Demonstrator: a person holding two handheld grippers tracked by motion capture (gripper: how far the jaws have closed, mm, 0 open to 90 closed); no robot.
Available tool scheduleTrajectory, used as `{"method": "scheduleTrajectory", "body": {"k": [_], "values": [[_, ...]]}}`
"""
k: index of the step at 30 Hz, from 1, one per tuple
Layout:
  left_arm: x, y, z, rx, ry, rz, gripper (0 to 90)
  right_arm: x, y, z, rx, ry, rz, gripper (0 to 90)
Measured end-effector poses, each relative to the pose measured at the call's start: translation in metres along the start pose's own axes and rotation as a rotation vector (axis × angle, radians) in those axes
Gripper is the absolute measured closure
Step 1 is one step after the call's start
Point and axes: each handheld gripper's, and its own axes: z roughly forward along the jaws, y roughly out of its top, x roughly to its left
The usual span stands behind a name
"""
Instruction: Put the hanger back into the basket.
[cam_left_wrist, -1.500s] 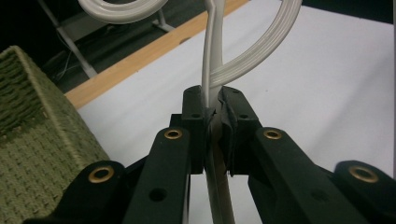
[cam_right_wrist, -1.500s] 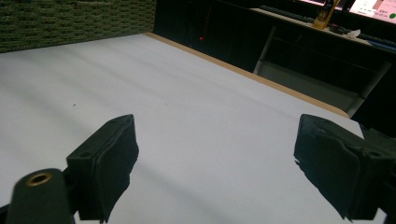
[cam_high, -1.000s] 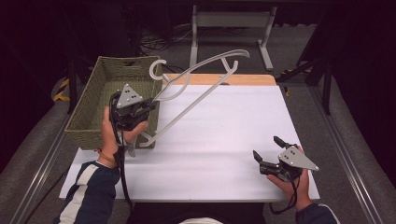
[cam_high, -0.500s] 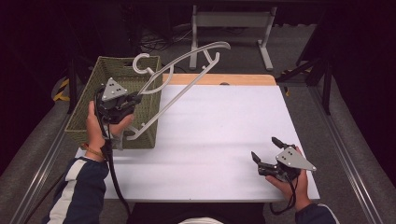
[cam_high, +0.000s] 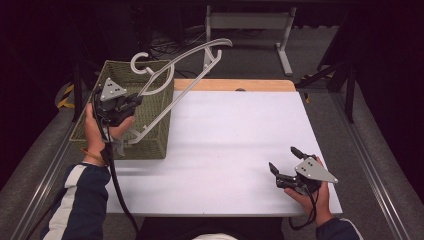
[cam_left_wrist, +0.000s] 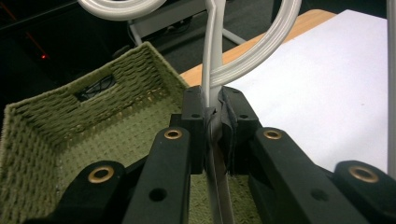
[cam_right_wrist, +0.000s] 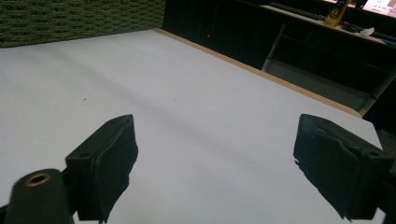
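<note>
White plastic is what the one coat hanger (cam_high: 185, 75) is made of, and it is hanging in the air above the near-right part of the green woven basket (cam_high: 90, 131), which is sitting at the left edge of the bench (cam_high: 235, 145). In the high view its long axis is running on a slant, from a low end over the basket's near right corner up and away to a high end pointing right, past the bench's far edge; its hook is curling to the left above the basket. The left gripper (cam_high: 131, 102) is reaching over the basket with its grey plate on top, the forearm coming in from the bottom left in a dark sleeve with a white stripe. In the left gripper view its fingers (cam_left_wrist: 194, 116) are pinching a thin bar of the hanger (cam_left_wrist: 212, 56) between the pads. The right gripper (cam_high: 285, 161) is resting low at the near right corner of the bench, well apart from the hanger, pointing left and away. Its fingers (cam_right_wrist: 105, 158) are standing spread wide over bare white surface. Counted: one hanger, one basket, two grippers.
</note>
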Motion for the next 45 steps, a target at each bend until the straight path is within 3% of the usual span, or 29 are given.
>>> {"method": "scheduleTrajectory", "body": {"k": [14,21,27,34,39,41,45], "values": [[0.038,0.007,0.012,0.036,0.060,0.020,81.2,0.002,-0.001,0.002,0.015,0.005,-0.006,13.8],[0.062,-0.002,0.023,0.053,0.070,-0.012,81.3,0.005,-0.001,0.003,0.014,-0.007,-0.016,14.9],[0.074,-0.011,0.033,0.064,0.074,-0.035,81.2,0.004,-0.002,0.004,0.022,-0.005,-0.008,15.0],[0.086,-0.023,0.042,0.117,0.086,-0.045,81.2,0.007,-0.003,0.007,0.034,0.007,-0.022,15.0],[0.098,-0.032,0.044,0.110,0.079,-0.093,81.2,0.007,-0.003,0.007,0.042,0.006,-0.019,15.0],[0.100,-0.036,0.045,0.123,0.096,-0.102,80.7,0.007,-0.003,0.007,0.039,0.006,-0.020,15.0],[0.105,-0.046,0.053,0.212,0.133,-0.064,80.9,0.008,-0.004,0.008,0.046,0.011,-0.020,15.1]]}}
